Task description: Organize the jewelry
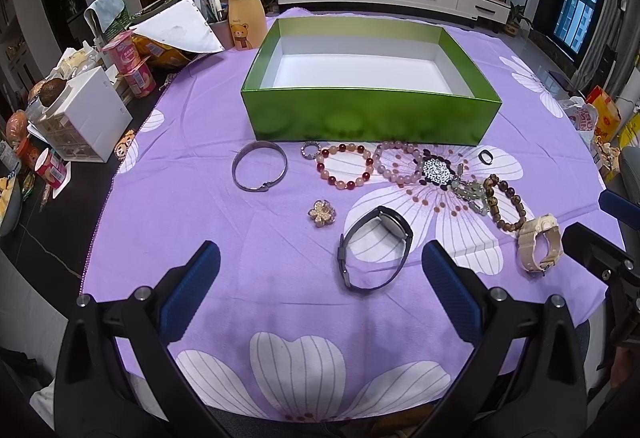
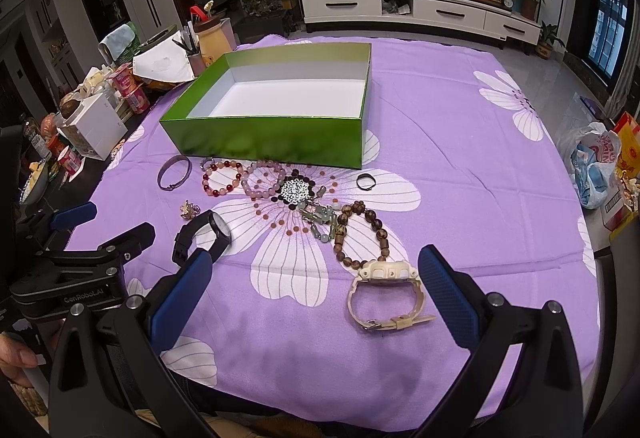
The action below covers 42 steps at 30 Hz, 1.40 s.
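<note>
Nearby, assorted jewelry (image 1: 400, 174) lies before green box (image 1: 372, 78).

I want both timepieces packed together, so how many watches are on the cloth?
2. A black watch lies near the front, ahead of the left gripper; a cream watch lies between the fingers of the right gripper. None seems hidden.

Both hand-held grippers (image 1: 320, 294) (image 2: 316, 294) agape, empty

In the right wrist view, the words "GenRobot.AI" stand in pale letters on the black body of the left gripper (image 2: 86, 216), to the left of the right gripper's own fingers. All other labels are too small or blurred to read.
</note>
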Each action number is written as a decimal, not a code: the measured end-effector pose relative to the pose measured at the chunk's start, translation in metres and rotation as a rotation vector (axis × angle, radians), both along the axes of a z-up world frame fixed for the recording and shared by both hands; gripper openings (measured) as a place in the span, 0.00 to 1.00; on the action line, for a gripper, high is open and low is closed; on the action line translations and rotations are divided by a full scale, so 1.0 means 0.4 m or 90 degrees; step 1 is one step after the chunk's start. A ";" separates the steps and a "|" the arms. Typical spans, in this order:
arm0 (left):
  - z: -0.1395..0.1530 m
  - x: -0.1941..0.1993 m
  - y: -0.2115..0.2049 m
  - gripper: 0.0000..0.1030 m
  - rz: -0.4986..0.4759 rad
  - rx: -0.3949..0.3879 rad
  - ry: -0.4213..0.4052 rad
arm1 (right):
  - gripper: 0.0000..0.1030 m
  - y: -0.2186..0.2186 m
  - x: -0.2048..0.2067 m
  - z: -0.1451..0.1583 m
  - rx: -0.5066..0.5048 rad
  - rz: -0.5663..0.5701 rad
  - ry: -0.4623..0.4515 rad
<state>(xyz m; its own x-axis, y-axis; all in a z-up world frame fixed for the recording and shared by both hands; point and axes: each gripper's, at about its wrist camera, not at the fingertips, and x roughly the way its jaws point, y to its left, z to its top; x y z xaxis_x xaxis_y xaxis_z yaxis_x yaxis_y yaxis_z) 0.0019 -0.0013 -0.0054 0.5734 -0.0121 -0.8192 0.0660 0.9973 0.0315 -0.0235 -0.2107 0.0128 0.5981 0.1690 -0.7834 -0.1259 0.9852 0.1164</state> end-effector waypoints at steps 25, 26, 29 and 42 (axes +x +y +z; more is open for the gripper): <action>-0.071 0.006 0.057 0.98 0.000 -0.103 0.009 | 0.98 -0.047 0.004 -0.047 0.038 0.031 -0.008; -0.080 0.006 0.061 0.98 -0.001 -0.108 0.012 | 0.96 -0.047 0.002 -0.053 0.039 0.037 -0.006; -0.106 0.008 0.064 0.98 -0.007 -0.119 0.019 | 0.87 -0.041 -0.002 -0.078 0.050 0.067 0.001; -0.172 0.055 0.026 0.77 -0.027 -0.109 0.043 | 0.53 -0.112 -0.008 -0.171 0.053 0.034 0.057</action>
<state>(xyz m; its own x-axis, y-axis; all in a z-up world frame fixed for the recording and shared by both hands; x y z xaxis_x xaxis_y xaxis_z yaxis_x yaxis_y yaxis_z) 0.0238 0.0091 -0.0742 0.5135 -0.1773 -0.8396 0.1036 0.9841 -0.1444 -0.0268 -0.2553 -0.0557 0.5147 0.2656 -0.8152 -0.1626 0.9638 0.2113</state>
